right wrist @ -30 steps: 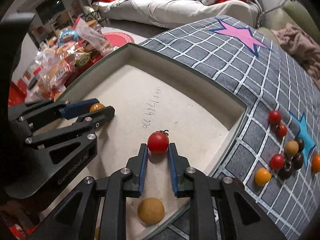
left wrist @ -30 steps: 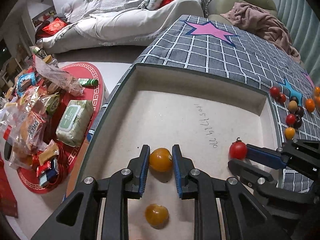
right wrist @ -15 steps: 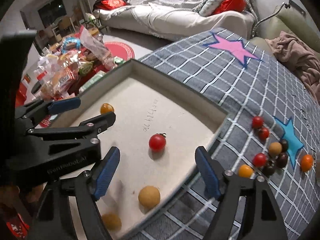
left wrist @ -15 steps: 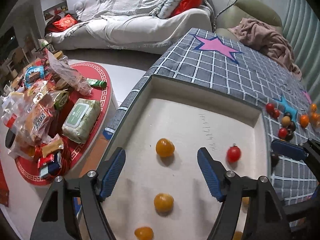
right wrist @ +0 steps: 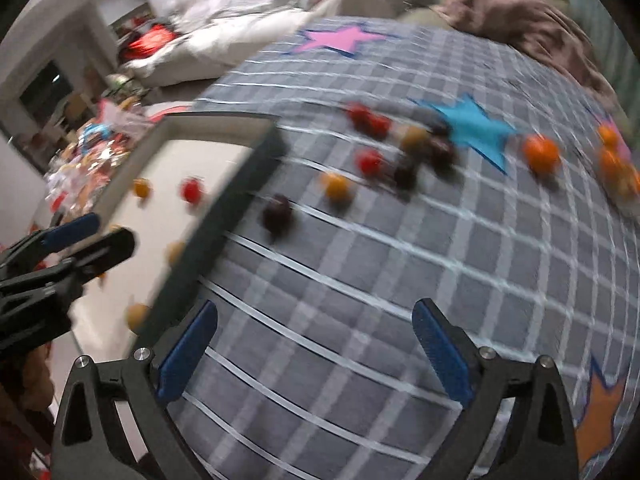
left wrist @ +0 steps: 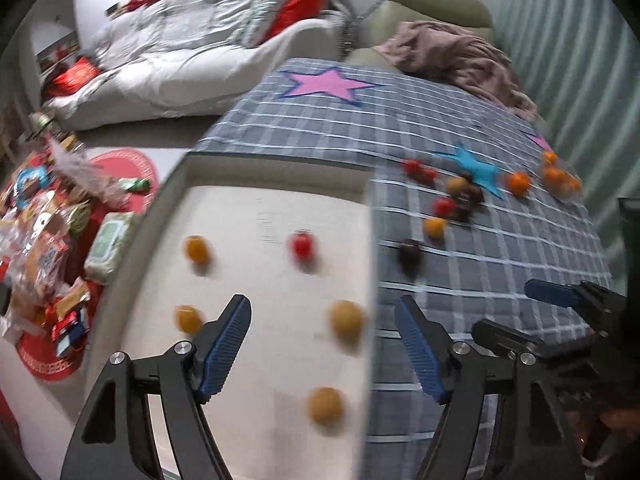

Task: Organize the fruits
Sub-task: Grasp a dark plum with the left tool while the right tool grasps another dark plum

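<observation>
A shallow white tray [left wrist: 280,162] with a grey rim holds several small fruits, among them a red tomato [left wrist: 302,245] and an orange-yellow one [left wrist: 197,249]. My left gripper [left wrist: 322,308] hangs open above the tray's right side. A yellow fruit [left wrist: 346,322] lies on the tray floor below it, untouched by the pads. My right gripper [right wrist: 316,308] is over the grey checked cloth [right wrist: 360,288], its jaws opening with nothing between them. More loose fruits lie ahead of it: a dark one [right wrist: 278,210], an orange-yellow one [right wrist: 336,186] and a red one [right wrist: 370,160]. Both views are motion-blurred.
Orange mandarins [right wrist: 540,152] lie near the blue star [right wrist: 472,128] on the cloth. The tray rim [right wrist: 240,184] rises left of my right gripper. A white-covered couch [left wrist: 192,60] stands behind. A round red table with snack packs [left wrist: 60,220] stands at the left.
Both grippers opened and let go of their tomatoes, which now lie in the tray. Both then lifted and swung right, the right one from over the tray to over the cloth.
</observation>
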